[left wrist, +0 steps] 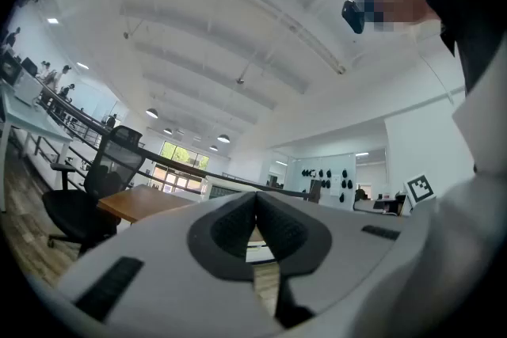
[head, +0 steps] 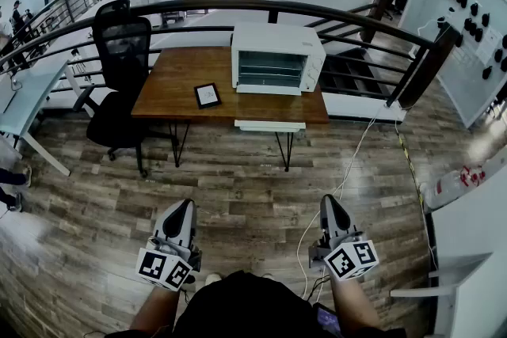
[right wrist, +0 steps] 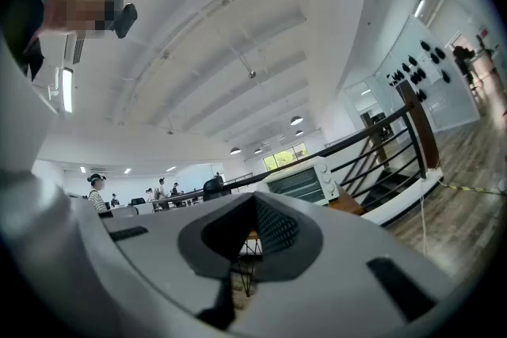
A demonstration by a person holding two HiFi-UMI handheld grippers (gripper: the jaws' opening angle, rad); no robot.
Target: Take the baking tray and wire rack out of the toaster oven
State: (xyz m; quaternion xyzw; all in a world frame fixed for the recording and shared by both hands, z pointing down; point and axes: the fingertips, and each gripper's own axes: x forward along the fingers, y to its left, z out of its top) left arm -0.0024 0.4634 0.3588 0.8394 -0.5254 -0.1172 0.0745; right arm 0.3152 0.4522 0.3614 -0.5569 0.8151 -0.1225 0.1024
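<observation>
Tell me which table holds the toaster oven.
The brown wooden table, straight ahead: the oven stands at its right end. The pale desk at left has none.

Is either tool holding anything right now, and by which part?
Nothing is held. The left tool and right tool are both shut and empty, far from the toaster oven.

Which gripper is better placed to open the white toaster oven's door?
Probably the right gripper: the white toaster oven on the brown wooden table sits slightly toward its side. The left gripper is equally far; both are shut and empty.
</observation>
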